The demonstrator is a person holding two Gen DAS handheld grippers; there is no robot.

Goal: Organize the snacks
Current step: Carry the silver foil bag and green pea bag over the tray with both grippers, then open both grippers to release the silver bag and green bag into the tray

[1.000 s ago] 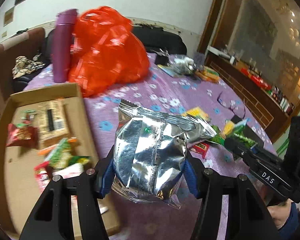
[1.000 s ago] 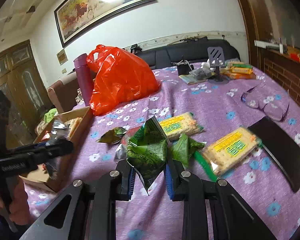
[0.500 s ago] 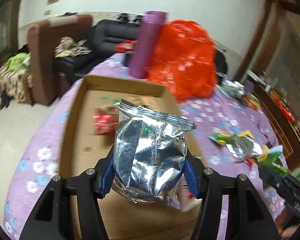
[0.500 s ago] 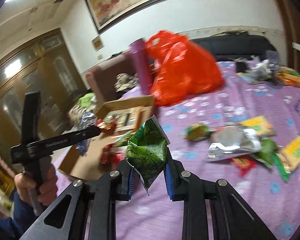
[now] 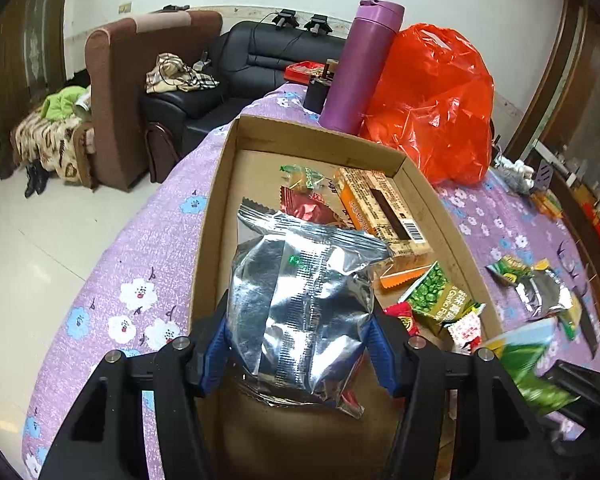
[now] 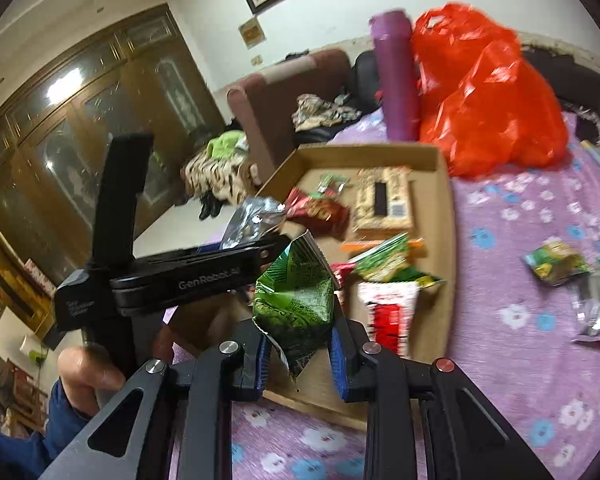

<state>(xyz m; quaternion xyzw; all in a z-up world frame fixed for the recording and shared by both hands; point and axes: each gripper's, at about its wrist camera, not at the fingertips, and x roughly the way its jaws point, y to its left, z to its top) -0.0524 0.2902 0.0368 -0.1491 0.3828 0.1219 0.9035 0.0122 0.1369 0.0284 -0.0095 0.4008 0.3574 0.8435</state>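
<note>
My left gripper [image 5: 298, 344] is shut on a silver foil snack bag [image 5: 304, 304] and holds it over the near end of a shallow cardboard box [image 5: 216, 216]. The box holds several snacks: a long biscuit pack [image 5: 380, 210], a red packet [image 5: 312, 208], a green pea packet [image 5: 440, 300]. My right gripper [image 6: 298, 354] is shut on a green snack packet [image 6: 296, 300], held above the box's near edge [image 6: 446, 264]. The left gripper's body [image 6: 180, 280] crosses the right wrist view, with the silver bag [image 6: 252, 220] at its tip.
A purple flask [image 5: 360, 68] and an orange plastic bag [image 5: 436, 100] stand behind the box. Loose snack packets [image 5: 536, 284] lie on the purple flowered tablecloth [image 5: 140, 292] to the right. A brown armchair [image 5: 116, 92] and black sofa stand beyond the table's left edge.
Both grippers have swung left from the loose snacks to the cardboard box, each still holding its packet. The box now lies directly under both.
</note>
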